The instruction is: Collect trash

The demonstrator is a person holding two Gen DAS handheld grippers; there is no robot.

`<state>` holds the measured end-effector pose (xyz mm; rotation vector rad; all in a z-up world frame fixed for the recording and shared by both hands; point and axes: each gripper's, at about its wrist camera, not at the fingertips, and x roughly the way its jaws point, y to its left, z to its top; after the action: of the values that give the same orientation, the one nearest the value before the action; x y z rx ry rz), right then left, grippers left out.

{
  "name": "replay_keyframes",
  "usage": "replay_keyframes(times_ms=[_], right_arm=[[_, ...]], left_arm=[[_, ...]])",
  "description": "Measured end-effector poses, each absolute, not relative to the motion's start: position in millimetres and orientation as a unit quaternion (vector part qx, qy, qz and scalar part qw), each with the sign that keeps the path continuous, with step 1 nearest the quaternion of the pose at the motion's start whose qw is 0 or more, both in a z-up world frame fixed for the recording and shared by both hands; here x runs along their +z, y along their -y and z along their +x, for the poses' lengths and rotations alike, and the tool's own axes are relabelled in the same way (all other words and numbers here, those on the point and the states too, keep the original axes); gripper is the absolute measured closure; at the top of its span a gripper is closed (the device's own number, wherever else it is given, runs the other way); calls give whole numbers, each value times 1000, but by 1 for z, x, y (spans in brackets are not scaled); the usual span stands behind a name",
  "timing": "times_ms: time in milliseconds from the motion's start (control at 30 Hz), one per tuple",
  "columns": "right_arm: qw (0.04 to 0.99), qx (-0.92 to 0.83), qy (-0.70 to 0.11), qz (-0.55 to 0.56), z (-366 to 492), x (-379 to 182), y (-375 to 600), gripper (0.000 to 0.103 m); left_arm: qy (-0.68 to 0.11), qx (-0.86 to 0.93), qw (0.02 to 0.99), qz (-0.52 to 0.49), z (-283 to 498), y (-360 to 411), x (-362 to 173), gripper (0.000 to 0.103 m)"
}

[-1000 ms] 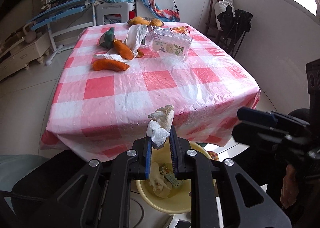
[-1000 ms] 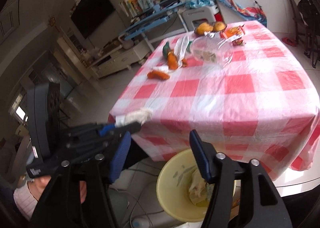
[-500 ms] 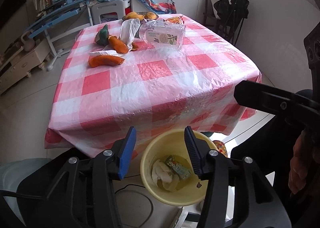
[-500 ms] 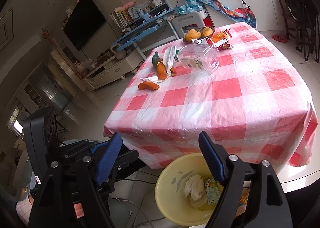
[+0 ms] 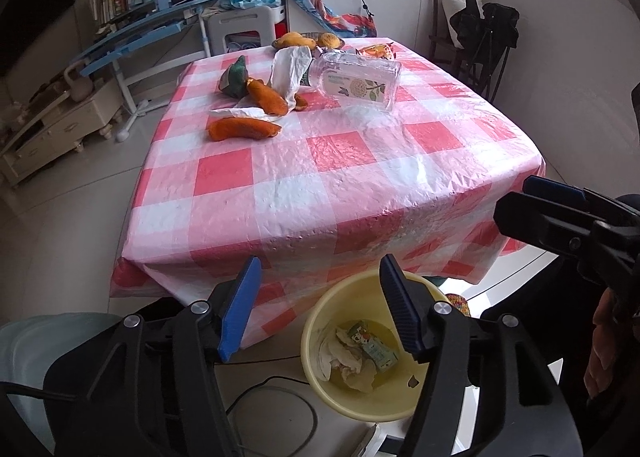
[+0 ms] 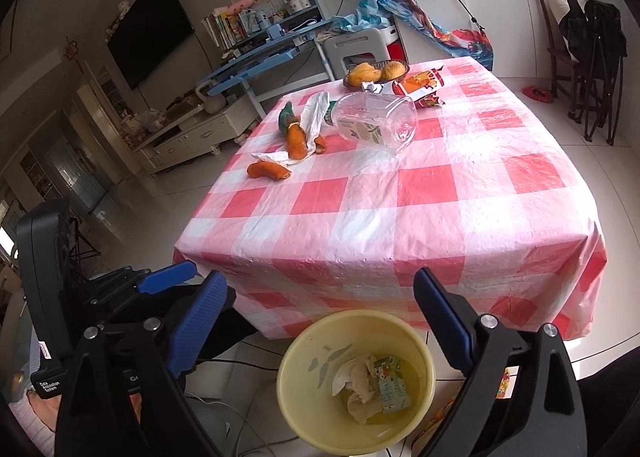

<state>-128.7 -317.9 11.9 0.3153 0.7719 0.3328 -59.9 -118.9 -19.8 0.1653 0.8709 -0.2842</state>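
With both jaws having just been opening and now empty above the yellow bin [image 5: 320, 337], we are judging the clear plastic box [image 5: 356, 83], lying mid-table, as light, slippery and crushable, best gripped at its rim.

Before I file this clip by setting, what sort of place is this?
Most likely a lived-in home, a combined living and dining room. A dining table with a pink checked cloth holds food and wrappers, a wall-mounted TV hangs above a low cabinet, and a yellow waste bin stands on the tiled floor.
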Motion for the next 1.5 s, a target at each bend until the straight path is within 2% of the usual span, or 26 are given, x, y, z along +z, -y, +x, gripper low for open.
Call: replay_keyframes(times_ms=[667, 1500], right_arm=[[919, 132, -364, 73, -131, 16, 299, 9], [925, 84, -370, -33, -131, 15, 276, 8]], left_arm=[[-415, -116, 900, 59, -56, 109, -18, 31], [-430, -65, 900, 17, -29, 88, -29, 25]])
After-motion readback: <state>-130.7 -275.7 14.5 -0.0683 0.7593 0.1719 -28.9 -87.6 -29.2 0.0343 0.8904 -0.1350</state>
